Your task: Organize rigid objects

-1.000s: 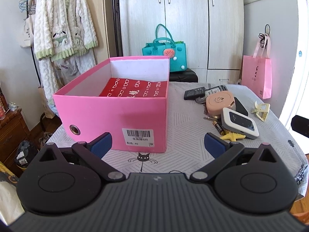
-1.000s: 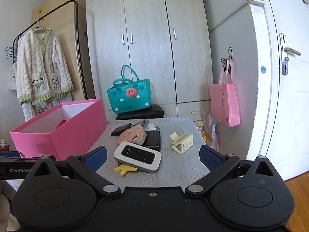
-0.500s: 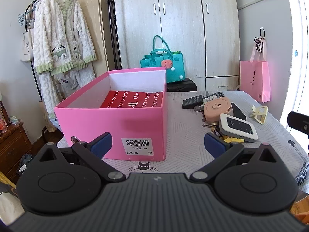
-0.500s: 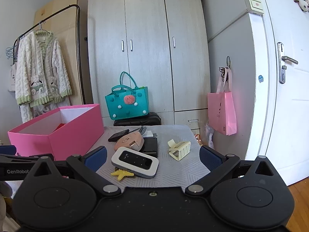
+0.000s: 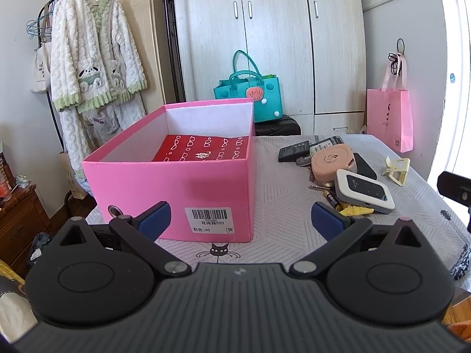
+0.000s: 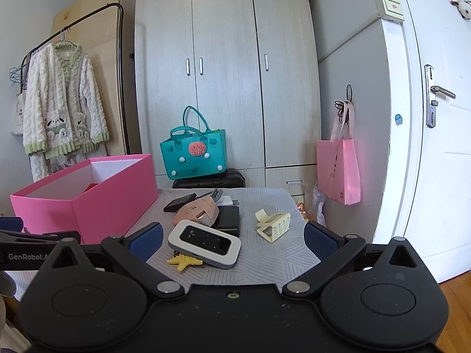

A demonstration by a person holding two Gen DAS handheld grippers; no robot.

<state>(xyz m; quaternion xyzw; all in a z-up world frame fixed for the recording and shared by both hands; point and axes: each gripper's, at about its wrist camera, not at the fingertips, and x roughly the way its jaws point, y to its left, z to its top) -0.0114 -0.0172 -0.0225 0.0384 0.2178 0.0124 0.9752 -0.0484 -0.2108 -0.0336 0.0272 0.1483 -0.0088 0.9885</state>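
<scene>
Room: bedroom with wardrobe (image 6: 226, 73), grey patterned table (image 5: 282, 203) in front
Box: pink box (image 5: 176, 182) on table's left side, red packet inside
Pile: router (image 6: 204, 242), round pink case (image 6: 195, 211), cream hair clip (image 6: 273, 225), yellow star (image 6: 184, 261), all right of box
Left gripper (image 5: 240, 217): fingers spread wide, empty, facing box
Right gripper (image 6: 232, 239): spread wide, empty, router straight ahead, long side lying across; this hand is nearer
Change: both cameras tilted up and moved back a little; nothing picked up
</scene>
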